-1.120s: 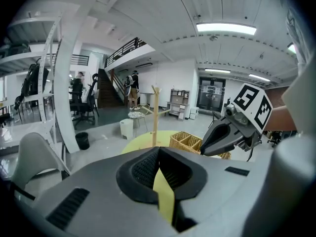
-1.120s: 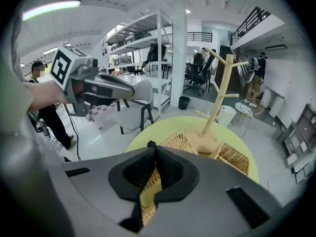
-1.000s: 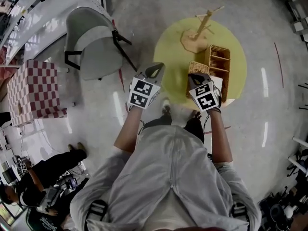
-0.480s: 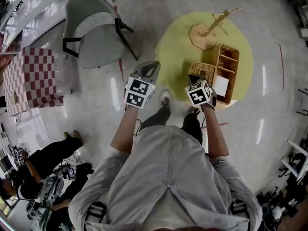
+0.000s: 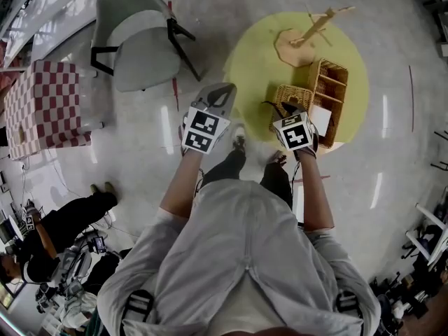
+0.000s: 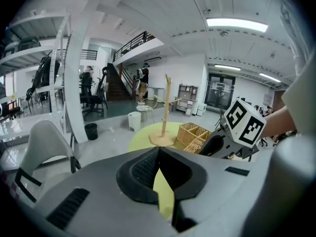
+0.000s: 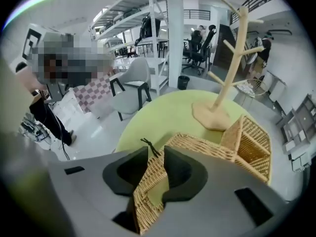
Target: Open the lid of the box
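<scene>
The lid (image 7: 196,144) already lies swung back off the box (image 7: 254,149). Its wicker rim stands between the jaws of our right claw (image 7: 156,158), with the box just beyond and to the right. Those jaws are opening, pads off the rim. We judge the opening done; what is left is to draw clear. Our left claw (image 6: 157,154), off beside the yellow table (image 7: 163,110), is closed on nothing.
</scene>
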`<state>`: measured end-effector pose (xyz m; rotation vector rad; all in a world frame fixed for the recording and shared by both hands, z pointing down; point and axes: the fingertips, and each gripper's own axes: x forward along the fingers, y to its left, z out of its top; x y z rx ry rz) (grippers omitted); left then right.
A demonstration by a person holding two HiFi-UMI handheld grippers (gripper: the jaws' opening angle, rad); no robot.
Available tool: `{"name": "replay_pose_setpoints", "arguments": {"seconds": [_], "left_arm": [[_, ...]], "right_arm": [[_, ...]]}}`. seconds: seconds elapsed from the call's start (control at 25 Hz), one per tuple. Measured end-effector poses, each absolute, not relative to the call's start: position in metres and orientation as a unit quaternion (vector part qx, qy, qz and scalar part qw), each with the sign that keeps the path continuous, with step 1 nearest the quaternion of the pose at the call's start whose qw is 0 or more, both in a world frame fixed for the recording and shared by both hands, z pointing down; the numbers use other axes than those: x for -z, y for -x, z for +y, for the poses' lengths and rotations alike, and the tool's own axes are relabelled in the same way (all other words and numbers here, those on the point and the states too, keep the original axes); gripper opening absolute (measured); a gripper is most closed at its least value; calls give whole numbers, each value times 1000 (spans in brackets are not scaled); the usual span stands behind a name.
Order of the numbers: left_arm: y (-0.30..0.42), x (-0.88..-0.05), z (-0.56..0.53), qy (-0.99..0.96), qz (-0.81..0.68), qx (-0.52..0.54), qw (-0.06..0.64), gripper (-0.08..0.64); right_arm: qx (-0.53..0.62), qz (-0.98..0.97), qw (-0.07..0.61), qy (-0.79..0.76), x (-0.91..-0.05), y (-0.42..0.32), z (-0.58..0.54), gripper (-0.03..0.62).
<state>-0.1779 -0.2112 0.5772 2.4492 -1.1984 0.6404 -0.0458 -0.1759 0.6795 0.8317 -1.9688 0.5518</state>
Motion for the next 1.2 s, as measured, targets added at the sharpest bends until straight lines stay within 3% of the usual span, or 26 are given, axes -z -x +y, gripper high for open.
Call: {"name": "replay_pose_setpoints", "arguments": {"seconds": [0.44, 1.2], "left_arm": [[111, -499, -228, -886, -414, -182, 97, 29], [-6, -364, -261, -918, -379, -113, -33, 29]], "right_arm": [[-149, -793, 349, -477, -548, -52, -214, 32], [-1, -783, 212, -584, -345, -192, -226, 25]]}}
